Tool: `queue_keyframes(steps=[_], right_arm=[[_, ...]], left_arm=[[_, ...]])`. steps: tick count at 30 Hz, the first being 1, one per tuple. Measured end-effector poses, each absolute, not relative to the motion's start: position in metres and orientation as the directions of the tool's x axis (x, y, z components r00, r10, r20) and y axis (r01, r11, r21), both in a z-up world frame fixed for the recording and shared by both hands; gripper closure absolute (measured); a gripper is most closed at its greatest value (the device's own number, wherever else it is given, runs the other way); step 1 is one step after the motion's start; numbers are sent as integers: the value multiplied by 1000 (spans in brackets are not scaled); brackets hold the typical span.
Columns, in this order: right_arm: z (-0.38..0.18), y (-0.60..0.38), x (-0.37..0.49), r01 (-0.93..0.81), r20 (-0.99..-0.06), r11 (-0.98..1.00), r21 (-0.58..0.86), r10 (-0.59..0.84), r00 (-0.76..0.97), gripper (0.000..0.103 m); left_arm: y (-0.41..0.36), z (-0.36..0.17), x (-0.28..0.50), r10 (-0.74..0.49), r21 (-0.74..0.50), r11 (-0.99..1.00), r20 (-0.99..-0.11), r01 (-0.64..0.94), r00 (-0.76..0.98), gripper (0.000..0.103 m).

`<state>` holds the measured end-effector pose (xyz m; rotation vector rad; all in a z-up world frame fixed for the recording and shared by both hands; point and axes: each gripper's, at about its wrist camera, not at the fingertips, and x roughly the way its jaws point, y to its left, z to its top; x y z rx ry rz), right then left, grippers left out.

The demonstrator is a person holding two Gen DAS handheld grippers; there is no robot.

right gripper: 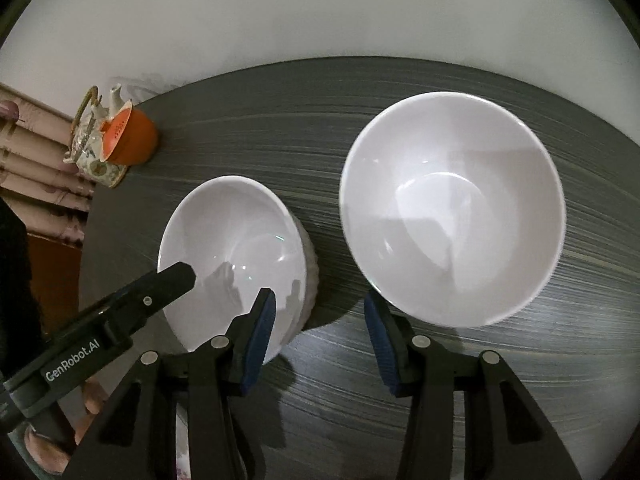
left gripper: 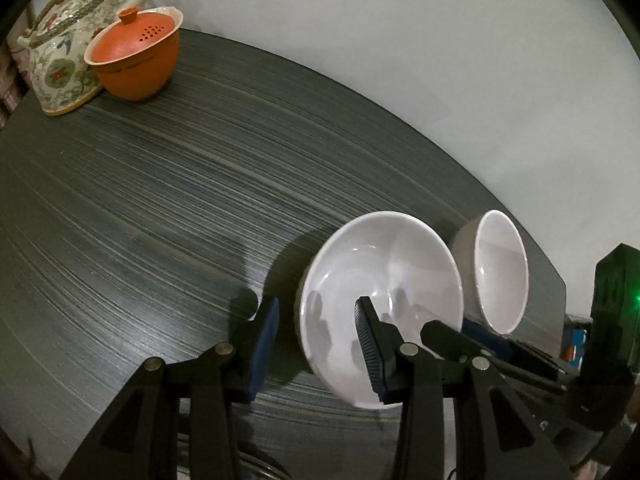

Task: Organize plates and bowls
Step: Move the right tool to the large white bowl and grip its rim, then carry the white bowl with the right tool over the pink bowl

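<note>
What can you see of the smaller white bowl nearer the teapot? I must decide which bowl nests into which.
The smaller white glazed bowl looks ceramic, smooth and glossy inside, with a ribbed outer wall. It stands upright and empty on the dark streaked tabletop, left of the larger white bowl and apart from it. The left gripper is open, straddling its near rim, one finger inside and the other outside; whether either touches is unclear.

We see dim indoor light in both fisheye views, with black corners and bent table [right gripper: 440, 380] edges. Soft glare sits inside the white bowls [right gripper: 452, 208], which cast dark shadows. The larger bowl's near rim looks slightly blurred.
</note>
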<state>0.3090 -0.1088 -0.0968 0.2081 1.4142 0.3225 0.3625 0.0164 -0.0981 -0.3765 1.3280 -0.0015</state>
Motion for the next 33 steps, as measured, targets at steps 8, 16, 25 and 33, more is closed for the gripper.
queue_keyframes(steps=[8,16,25,33], right_arm=[[-104,-101,311,-85,-929,936,342,350,118,76],[-106,-100,310,-68,-918,924,375,381,110,88],[-92,-108,293,-60,-920,929,366,370,128,88],[-60,-135,262,-40,-912,927,372,373,173,88]], left_arm=[[9,-109,363,-201,-257,939,-950,-230,240,76],[-5,-121,359,-212,-261,937,-954,-234,213,91],[-28,-100,337,-214,-258,947,-951,-191,225,91],[-51,-75,310,-233,-272,952,-941,-138,247,91]])
